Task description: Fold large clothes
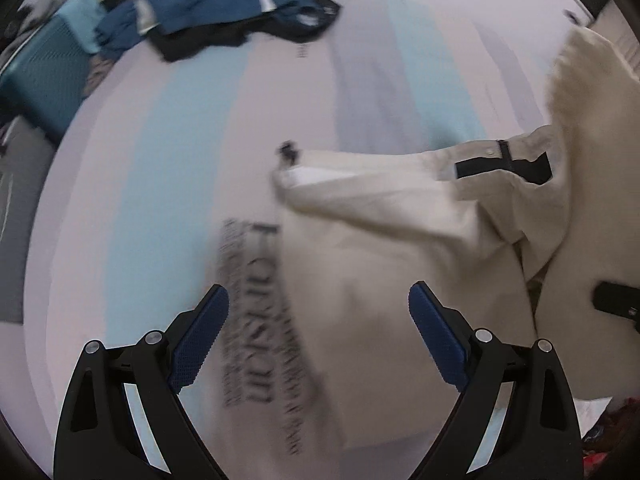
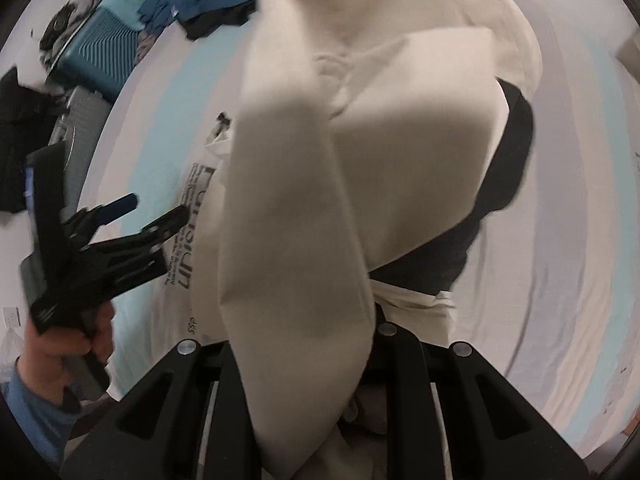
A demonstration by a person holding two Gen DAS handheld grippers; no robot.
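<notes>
A large cream garment (image 1: pixel 380 280) with black panels and dark printed lettering lies partly spread on the striped bed sheet (image 1: pixel 140 160). My left gripper (image 1: pixel 318 320) hangs open above the lettered edge, blue pads (image 1: pixel 200 344) wide apart and nothing between them. In the right wrist view the same garment (image 2: pixel 320 160) is lifted and drapes straight over my right gripper (image 2: pixel 324 320), which is shut on the cloth; its fingertips are hidden under the folds. A hand in a blue sleeve holds the left gripper (image 2: pixel 156 208) at the left of that view, beside the lettering.
A pile of blue and dark clothes (image 1: pixel 224 4) lies at the far end of the bed. A teal ribbed suitcase (image 1: pixel 44 76) stands beyond the bed's left edge. Colourful items (image 1: pixel 604 432) show at the lower right. The sheet (image 2: pixel 580 200) stretches right of the garment.
</notes>
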